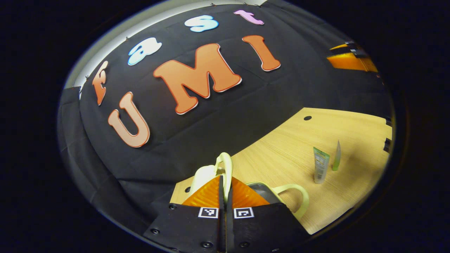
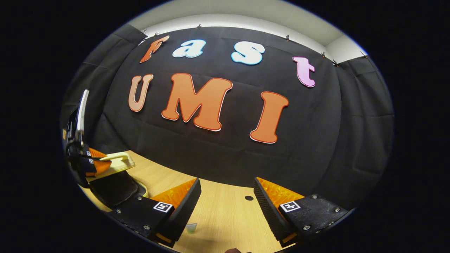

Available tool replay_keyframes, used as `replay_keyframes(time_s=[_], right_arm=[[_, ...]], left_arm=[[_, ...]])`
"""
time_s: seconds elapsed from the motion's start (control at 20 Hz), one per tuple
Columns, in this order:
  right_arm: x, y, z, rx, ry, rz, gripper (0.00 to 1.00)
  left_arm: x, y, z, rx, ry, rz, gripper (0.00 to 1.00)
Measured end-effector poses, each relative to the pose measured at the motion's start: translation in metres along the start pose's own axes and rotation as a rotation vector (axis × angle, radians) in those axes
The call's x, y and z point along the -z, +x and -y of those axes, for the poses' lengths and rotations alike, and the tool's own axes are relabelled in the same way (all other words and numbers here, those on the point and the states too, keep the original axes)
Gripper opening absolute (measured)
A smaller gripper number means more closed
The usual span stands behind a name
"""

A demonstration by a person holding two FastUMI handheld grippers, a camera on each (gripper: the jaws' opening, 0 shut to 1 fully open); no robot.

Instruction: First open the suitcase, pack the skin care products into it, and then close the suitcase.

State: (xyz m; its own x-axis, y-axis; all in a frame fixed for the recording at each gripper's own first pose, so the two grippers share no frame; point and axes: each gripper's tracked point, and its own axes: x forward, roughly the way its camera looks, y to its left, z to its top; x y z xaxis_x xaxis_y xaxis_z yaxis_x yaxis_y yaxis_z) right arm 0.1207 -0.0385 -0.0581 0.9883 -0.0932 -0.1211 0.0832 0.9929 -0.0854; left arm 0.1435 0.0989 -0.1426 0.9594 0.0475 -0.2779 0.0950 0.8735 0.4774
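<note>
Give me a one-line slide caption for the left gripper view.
Left tongs pinch the suitcase's pale handle; two skincare tubes stand on the wooden table.

Dim booth, warm light on table (image 1: 288, 147), strong fisheye bending at edges, sharp focus

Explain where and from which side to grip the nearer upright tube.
Probably the tube at mid-body, approached level from its open near side: it stands upright on its cap, and the second tube stands just beyond it.

Tongs (image 2: 226, 196): black screwed mounts, square coded markers, ribbed fingers (image 2: 272, 196).
</note>
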Motion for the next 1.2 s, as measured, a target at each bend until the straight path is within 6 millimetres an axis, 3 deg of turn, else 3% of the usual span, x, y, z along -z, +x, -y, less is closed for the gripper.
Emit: replay_keyframes(time_s=[0.2,0.4,0.6,0.9,1.2], right_arm=[[-0.007,0.003,-0.019,-0.017,-0.006,0.009,0.95],[-0.008,0.003,-0.037,-0.018,-0.025,-0.004,0.95],[-0.011,0.0,-0.061,-0.025,-0.024,-0.008,0.95],[-0.011,0.0,-0.096,-0.02,-0.014,-0.02,0.95],[-0.006,0.003,-0.122,-0.008,-0.005,-0.048,0.95]], left_arm=[[-0.001,-0.009,-0.06,-0.07,-0.125,0.011,0.02],[0.019,-0.013,-0.129,-0.169,-0.228,0.01,0.01],[0.053,-0.021,-0.185,-0.245,-0.226,-0.011,0.01],[0.122,-0.019,-0.249,-0.307,-0.227,-0.092,0.01],[0.226,-0.005,-0.294,-0.332,-0.367,-0.252,0.02]])
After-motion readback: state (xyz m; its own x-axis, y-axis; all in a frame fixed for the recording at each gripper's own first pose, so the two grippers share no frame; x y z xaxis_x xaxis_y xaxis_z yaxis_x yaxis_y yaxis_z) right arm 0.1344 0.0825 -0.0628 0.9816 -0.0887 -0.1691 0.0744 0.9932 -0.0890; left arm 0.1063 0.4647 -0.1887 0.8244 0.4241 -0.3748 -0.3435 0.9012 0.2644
